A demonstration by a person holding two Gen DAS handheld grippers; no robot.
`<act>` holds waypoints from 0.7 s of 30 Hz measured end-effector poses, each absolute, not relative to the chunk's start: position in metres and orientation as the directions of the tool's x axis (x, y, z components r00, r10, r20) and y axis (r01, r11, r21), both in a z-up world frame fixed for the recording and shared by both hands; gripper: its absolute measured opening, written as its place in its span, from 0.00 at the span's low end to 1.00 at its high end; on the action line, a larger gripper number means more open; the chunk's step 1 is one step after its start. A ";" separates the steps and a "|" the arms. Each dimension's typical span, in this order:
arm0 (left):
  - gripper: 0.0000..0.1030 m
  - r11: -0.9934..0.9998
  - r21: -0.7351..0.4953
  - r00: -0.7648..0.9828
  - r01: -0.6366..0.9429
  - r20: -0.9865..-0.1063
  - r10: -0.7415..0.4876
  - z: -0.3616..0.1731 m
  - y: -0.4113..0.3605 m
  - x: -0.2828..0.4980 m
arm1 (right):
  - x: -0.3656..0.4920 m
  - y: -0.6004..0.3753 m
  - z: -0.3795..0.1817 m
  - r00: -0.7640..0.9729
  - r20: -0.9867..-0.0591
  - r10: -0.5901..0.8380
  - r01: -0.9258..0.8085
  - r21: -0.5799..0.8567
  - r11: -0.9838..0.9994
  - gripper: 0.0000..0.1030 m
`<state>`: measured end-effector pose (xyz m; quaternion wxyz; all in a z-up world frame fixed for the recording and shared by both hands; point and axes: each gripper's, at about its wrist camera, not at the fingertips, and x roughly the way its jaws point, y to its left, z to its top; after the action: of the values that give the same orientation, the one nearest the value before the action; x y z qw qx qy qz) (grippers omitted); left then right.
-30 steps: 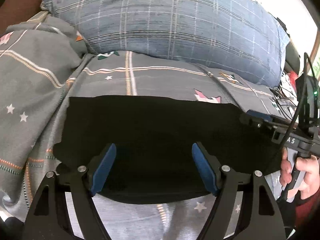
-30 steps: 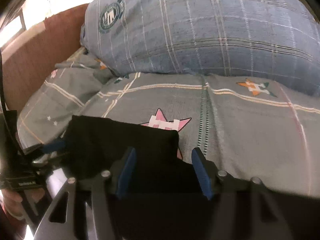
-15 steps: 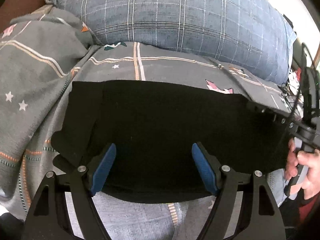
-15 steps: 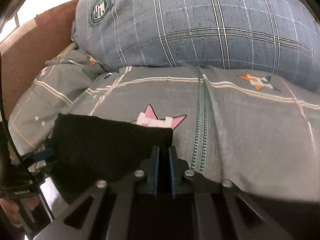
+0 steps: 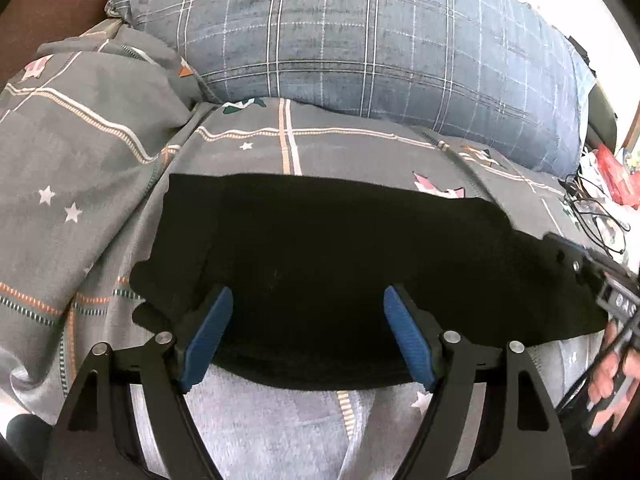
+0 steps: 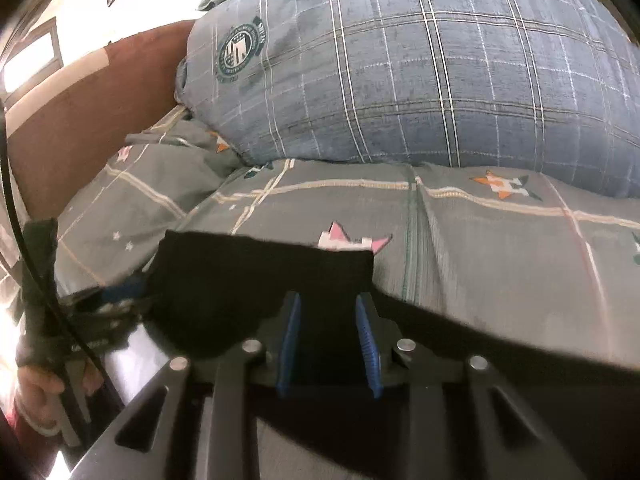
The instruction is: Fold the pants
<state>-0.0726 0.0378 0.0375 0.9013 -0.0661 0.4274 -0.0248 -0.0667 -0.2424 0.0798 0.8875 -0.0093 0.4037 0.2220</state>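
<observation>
Pants: black pants lie spread on the grey patterned bedspread, folded into a broad band in front of the blue plaid pillow, so you have a flat bed surface to crease against.
Left gripper: your left gripper stands wide, blue pads apart over the near hem, pressing nothing; it looks parked there to steady or take the near edge next.
Right gripper: your right gripper sits at the far right corner of the cloth, jaws narrow but opening, black fabric between the pads; whether they press it, the frames do not settle.
Edges: the far edge runs straight just short of the pink star print; the left corner is ragged and stepped.
Room: open bedspread lies between cloth and pillow; cables and clutter crowd your right side, so fold away from them.
</observation>
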 end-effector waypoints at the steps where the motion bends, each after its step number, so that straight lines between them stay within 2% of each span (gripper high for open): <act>1: 0.76 0.990 -0.142 0.633 -0.015 -0.768 -0.101 0.037 0.038 -0.073 | -0.070 -0.243 0.078 0.572 -0.723 0.386 -0.400 0.165 0.902 0.28; 4: 0.76 0.989 -0.149 0.635 -0.020 -0.766 -0.103 0.037 0.037 -0.076 | -0.078 -0.248 0.073 0.566 -0.732 0.379 -0.384 0.172 0.907 0.29; 8: 0.76 0.989 -0.145 0.640 -0.017 -0.762 -0.101 0.039 0.034 -0.079 | -0.085 -0.255 0.068 0.560 -0.741 0.372 -0.369 0.179 0.912 0.35; 21: 0.76 0.992 -0.117 0.632 -0.042 -0.772 -0.064 0.025 0.036 -0.078 | -0.085 -0.271 0.046 0.528 -0.780 0.335 -0.320 0.182 0.930 0.37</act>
<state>-0.0781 0.0360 0.0253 0.9013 -0.0618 0.4287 -0.0063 -0.0848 -0.2709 0.0457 0.8741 0.0082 0.4482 0.1872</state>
